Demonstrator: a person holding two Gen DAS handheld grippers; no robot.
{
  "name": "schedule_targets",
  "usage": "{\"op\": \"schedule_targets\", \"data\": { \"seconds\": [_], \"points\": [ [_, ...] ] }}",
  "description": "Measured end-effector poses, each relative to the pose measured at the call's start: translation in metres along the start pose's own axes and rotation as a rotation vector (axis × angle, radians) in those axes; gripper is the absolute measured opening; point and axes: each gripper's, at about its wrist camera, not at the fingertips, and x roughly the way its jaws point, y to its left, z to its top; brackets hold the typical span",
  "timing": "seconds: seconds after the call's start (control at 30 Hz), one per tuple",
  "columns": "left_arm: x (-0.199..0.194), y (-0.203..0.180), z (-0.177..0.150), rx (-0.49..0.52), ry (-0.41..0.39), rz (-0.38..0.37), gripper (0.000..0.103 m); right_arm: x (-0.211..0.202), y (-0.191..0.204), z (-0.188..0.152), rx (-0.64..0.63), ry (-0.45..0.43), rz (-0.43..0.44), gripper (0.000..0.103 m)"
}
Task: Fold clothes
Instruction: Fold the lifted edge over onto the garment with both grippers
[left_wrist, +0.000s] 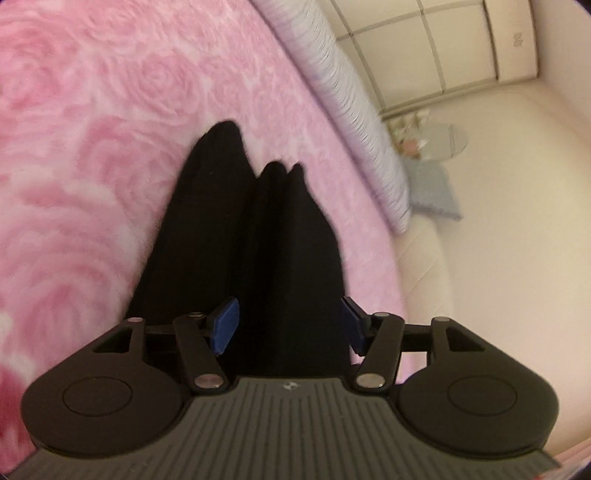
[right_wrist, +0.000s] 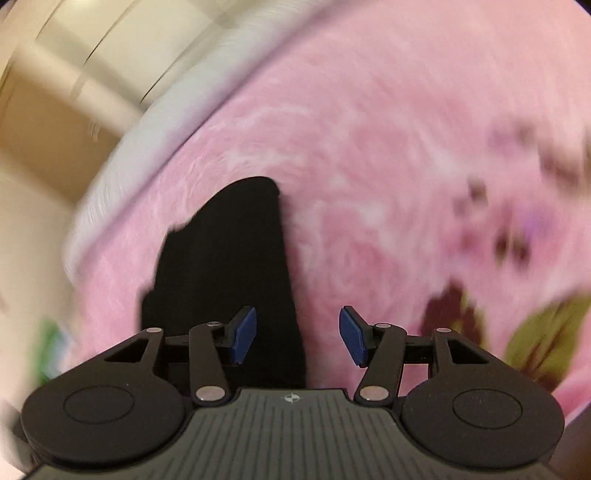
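Observation:
A black garment (left_wrist: 236, 229) lies in long folds on the pink rose-patterned blanket (left_wrist: 92, 129). My left gripper (left_wrist: 290, 325) hovers low over its near end, jaws apart; the cloth runs under and between the blue pads (left_wrist: 226, 323) and spreads past the left one, with no pinch showing. In the blurred right wrist view the same black garment (right_wrist: 225, 258) stretches away from my right gripper (right_wrist: 298, 334). Its blue pads (right_wrist: 354, 334) stand apart, with cloth behind the left pad and bare pink blanket (right_wrist: 369, 166) behind the right one.
A pale striped pillow or bolster (left_wrist: 351, 122) lines the bed's far edge. Beyond it are a cream floor (left_wrist: 517, 221), a white wardrobe (left_wrist: 424, 44) and a small round glass table (left_wrist: 443, 142). Dark and olive flower patches (right_wrist: 535, 332) mark the blanket at right.

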Motion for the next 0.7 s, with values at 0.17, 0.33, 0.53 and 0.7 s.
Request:
{"op": "schedule_targets", "data": {
  "seconds": [0.17, 0.33, 0.53, 0.7],
  "points": [
    [0.032, 0.001, 0.010, 0.011, 0.053, -0.025, 0.053, 0.024, -0.024, 0.000, 0.192, 0.018, 0.099, 0.053],
    [0.056, -0.008, 0.013, 0.073, 0.080, -0.015, 0.018, 0.038, -0.034, 0.000, 0.275, 0.020, 0.144, 0.045],
    [0.012, -0.063, 0.001, 0.422, -0.039, -0.008, 0.015, 0.039, -0.005, 0.001, 0.111, 0.012, 0.134, 0.032],
    [-0.024, -0.046, -0.003, 0.436, -0.083, 0.022, 0.015, 0.035, 0.049, -0.018, -0.201, 0.007, 0.075, 0.032]
  ]
}}
